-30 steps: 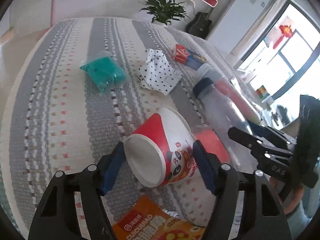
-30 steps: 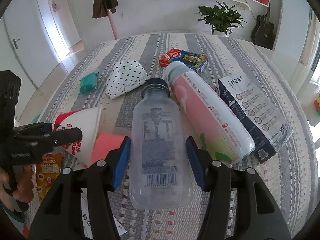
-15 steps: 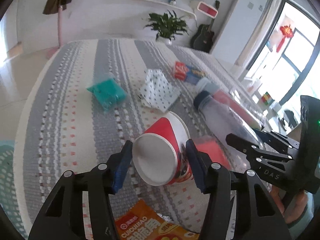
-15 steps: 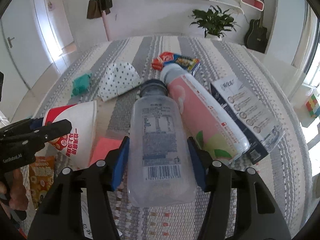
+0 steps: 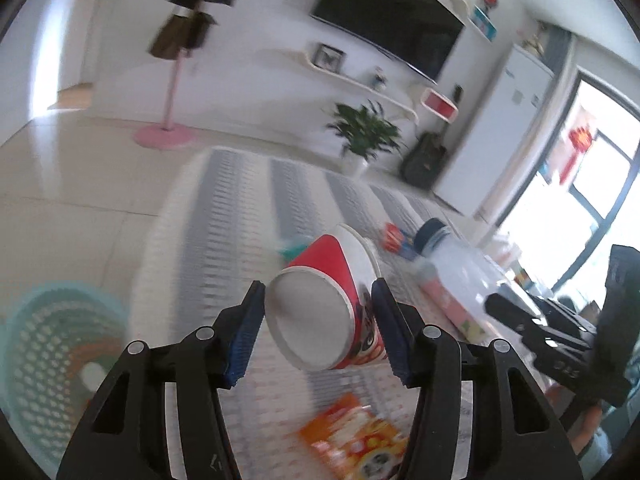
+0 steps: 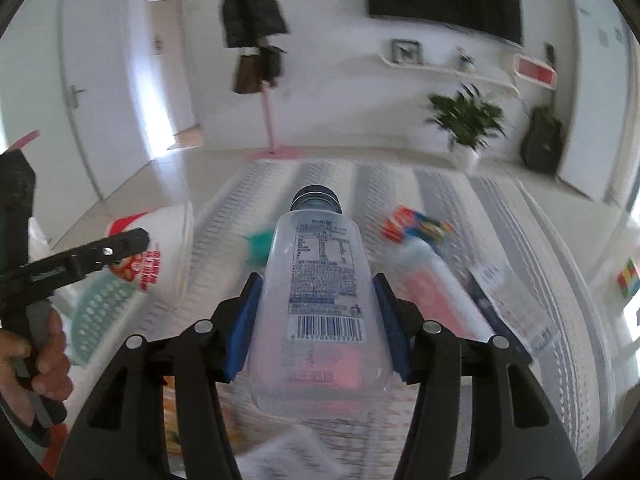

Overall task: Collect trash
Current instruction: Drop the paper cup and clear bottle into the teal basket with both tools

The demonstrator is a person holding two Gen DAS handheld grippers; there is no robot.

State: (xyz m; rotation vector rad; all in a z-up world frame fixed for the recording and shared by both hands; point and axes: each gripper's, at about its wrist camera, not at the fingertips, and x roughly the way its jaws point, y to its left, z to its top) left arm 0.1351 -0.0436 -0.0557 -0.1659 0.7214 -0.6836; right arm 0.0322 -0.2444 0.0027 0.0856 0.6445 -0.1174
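My left gripper (image 5: 318, 312) is shut on a red and white paper cup (image 5: 320, 320), held lifted above the striped rug with its base toward the camera. My right gripper (image 6: 316, 308) is shut on a clear plastic bottle (image 6: 320, 292) with a dark cap, also lifted. The cup also shows in the right wrist view (image 6: 160, 248), and the bottle in the left wrist view (image 5: 460, 268). A teal basket (image 5: 52, 364) stands on the floor at the lower left; it shows in the right wrist view too (image 6: 104, 312).
On the striped rug (image 5: 224, 232) lie an orange snack bag (image 5: 356, 440), a pink and white bottle (image 6: 440, 292), a red and blue box (image 6: 416, 228), a dark carton (image 6: 496, 292) and a teal bundle (image 6: 260, 244). A plant (image 5: 364, 136) and a coat stand (image 5: 176, 80) stand beyond.
Both grippers have risen off the rug with the cup and the bottle and tilted up. The left has swung left, so the teal basket has come into view.
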